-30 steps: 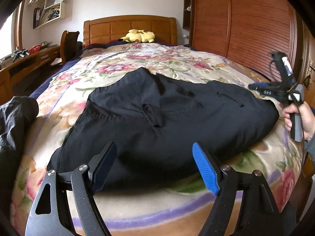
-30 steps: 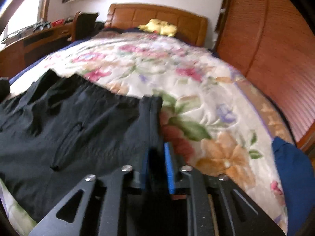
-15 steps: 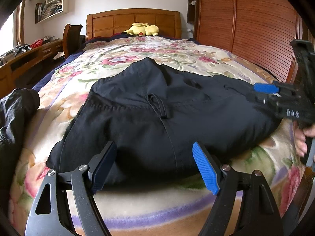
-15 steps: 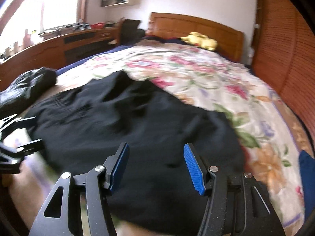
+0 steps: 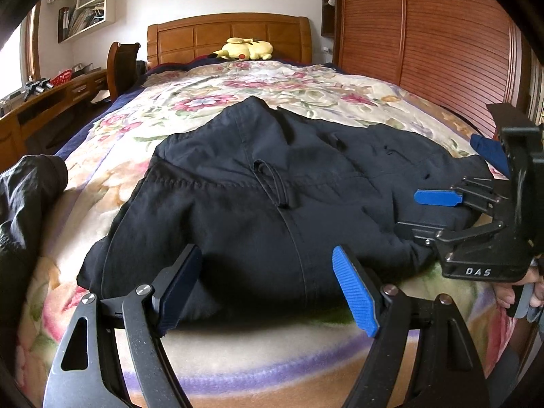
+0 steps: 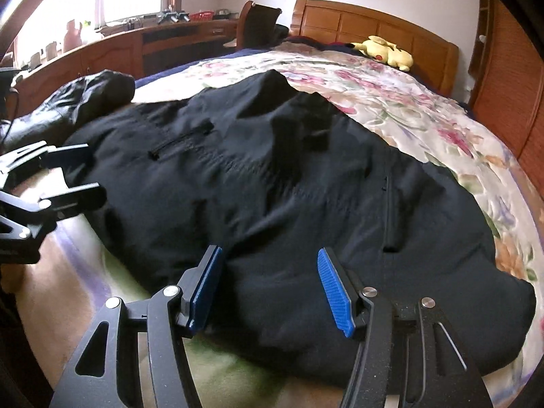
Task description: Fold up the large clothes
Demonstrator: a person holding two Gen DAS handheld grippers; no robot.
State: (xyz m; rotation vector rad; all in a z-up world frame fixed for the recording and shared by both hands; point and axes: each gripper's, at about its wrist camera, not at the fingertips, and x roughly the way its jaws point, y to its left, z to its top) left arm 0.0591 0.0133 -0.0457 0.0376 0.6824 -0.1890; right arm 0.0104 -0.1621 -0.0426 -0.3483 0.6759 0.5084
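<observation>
A large black garment (image 5: 272, 176) lies folded across the floral bedspread (image 5: 272, 102), with a drawcord loop on top. My left gripper (image 5: 265, 258) is open, its pads either side of the garment's near hem and not pressing on it. My right gripper (image 6: 268, 255) is also open, low over the near edge of the garment (image 6: 289, 176) with fabric below its blue pads. The left wrist view has the right gripper (image 5: 411, 212) at the garment's right end, held by a hand (image 5: 516, 292). The right wrist view has the left gripper (image 6: 93, 171) at the left end.
A second dark garment (image 5: 23, 197) is bunched at the bed's left edge. A blue cloth (image 5: 486, 149) lies at the right edge. A yellow plush toy (image 5: 246, 49) rests by the wooden headboard. A slatted wardrobe (image 5: 425, 34) runs along the right, a desk (image 5: 51, 95) along the left.
My right gripper's jaws went from nearly shut to open. It swung in from the bed's right side and dropped to the garment's near right edge. The left gripper stayed put.
</observation>
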